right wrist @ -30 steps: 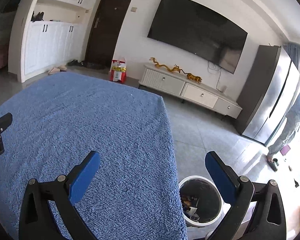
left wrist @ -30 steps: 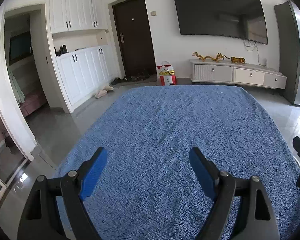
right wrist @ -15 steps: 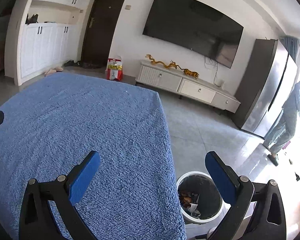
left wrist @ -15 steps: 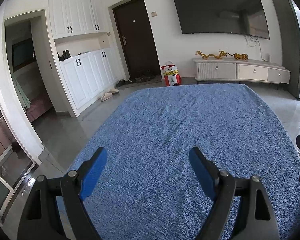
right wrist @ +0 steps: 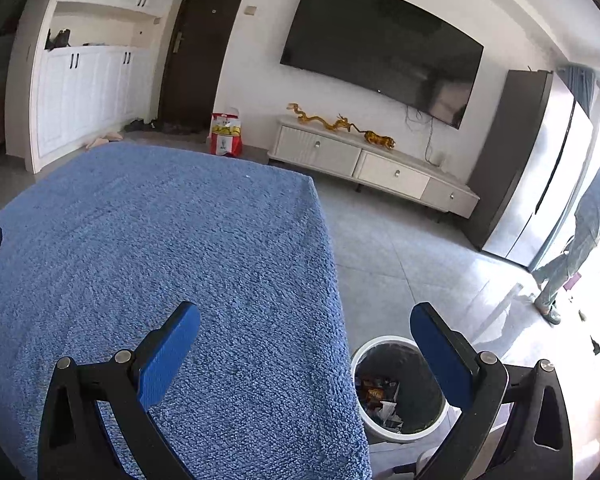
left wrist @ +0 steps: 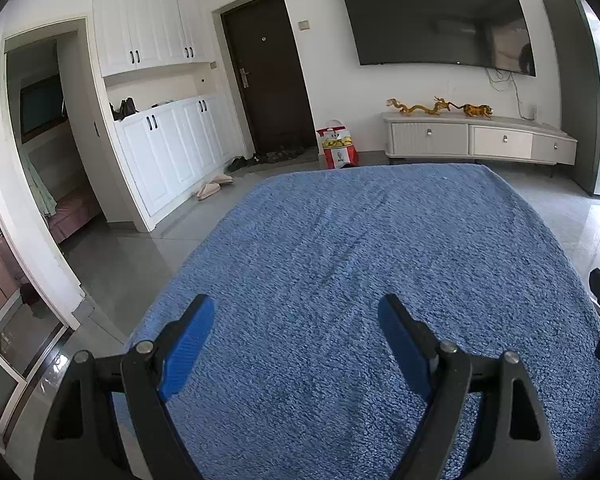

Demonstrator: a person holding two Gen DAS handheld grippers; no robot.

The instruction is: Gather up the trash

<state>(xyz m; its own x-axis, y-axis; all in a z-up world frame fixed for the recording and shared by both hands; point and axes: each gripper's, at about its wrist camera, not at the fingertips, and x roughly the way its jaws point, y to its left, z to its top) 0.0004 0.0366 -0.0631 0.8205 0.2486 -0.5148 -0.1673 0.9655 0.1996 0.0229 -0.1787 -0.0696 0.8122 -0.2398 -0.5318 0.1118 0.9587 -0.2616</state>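
Trash (right wrist: pixel 382 400) lying inside white bin (right wrist: pixel 432 428) on floor, just off right edge of blue-covered worktop (right wrist: pixel 180 240); none seen on cover itself. Left tool (left wrist: pixel 296 340) and right tool (right wrist: pixel 306 354) poised over near edge, jaws wide apart, gripping nothing, tilted down toward cover, likely for scanning. Right tool straddling right edge, bin between its pads in view, probably kept close for drops. Bystander (right wrist: pixel 588 232) standing by bright doorway, well apart.
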